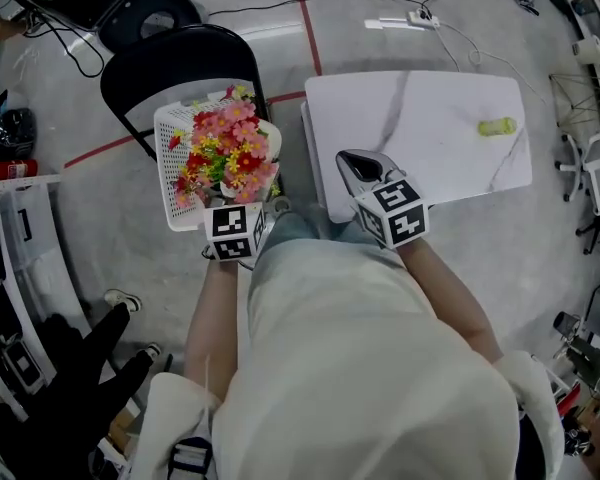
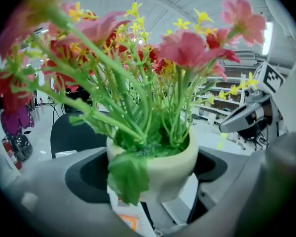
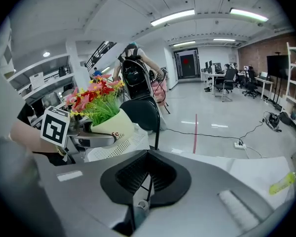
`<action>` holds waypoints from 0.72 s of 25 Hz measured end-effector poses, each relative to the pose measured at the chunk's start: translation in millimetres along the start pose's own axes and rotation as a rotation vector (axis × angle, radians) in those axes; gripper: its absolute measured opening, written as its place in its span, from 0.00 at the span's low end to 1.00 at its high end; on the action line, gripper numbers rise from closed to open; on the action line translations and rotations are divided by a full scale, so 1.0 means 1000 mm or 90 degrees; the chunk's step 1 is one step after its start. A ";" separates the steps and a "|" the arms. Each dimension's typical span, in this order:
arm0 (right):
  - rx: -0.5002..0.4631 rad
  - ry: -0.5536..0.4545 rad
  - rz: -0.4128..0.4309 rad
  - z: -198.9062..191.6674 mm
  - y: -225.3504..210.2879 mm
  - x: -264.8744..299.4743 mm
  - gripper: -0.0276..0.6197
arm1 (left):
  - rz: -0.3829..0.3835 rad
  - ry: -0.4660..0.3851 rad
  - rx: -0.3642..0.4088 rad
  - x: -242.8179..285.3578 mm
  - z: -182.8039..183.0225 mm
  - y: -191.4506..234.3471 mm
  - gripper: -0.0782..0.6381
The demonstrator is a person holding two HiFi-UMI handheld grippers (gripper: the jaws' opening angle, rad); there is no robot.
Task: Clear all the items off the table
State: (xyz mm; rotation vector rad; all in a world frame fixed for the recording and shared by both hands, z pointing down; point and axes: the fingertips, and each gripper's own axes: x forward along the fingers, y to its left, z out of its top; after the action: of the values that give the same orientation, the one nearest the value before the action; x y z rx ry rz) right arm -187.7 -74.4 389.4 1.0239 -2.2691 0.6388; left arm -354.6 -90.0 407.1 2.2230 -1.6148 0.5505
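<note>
Left tool [image 1: 248, 206] is clamped on the flower pot [image 2: 163, 167], over the basket [image 1: 165, 128] on the chair [image 1: 180, 58]. Right tool [image 1: 358, 168] is shut and empty. The yellow-green item [image 1: 497, 126] is on the counter [image 1: 420, 108] at roughly its 2 o'clock, long axis 3–9, so the right hand is nearer.

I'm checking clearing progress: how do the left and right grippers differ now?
The left gripper is shut on the flower pot; the right gripper is shut on nothing. The left gripper is by the white basket; the right gripper is over the table. Both carry marker cubes.
</note>
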 end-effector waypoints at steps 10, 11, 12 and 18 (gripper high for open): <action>-0.013 0.026 0.007 0.009 0.029 0.031 0.04 | 0.037 0.005 -0.026 0.003 -0.017 0.058 0.81; -0.013 0.029 0.007 0.009 0.031 0.034 0.04 | 0.041 0.007 -0.030 0.004 -0.020 0.064 0.80; -0.012 0.031 0.007 0.010 0.034 0.037 0.04 | 0.044 0.010 -0.033 0.005 -0.022 0.069 0.81; -0.009 0.046 0.005 0.015 0.049 0.057 0.04 | 0.065 0.022 -0.046 0.015 -0.044 0.102 0.81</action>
State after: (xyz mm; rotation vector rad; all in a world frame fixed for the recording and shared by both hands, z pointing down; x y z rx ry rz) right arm -261.6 -84.0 406.7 0.9713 -2.2126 0.6520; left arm -452.7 -111.7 457.7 2.0781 -1.7102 0.5459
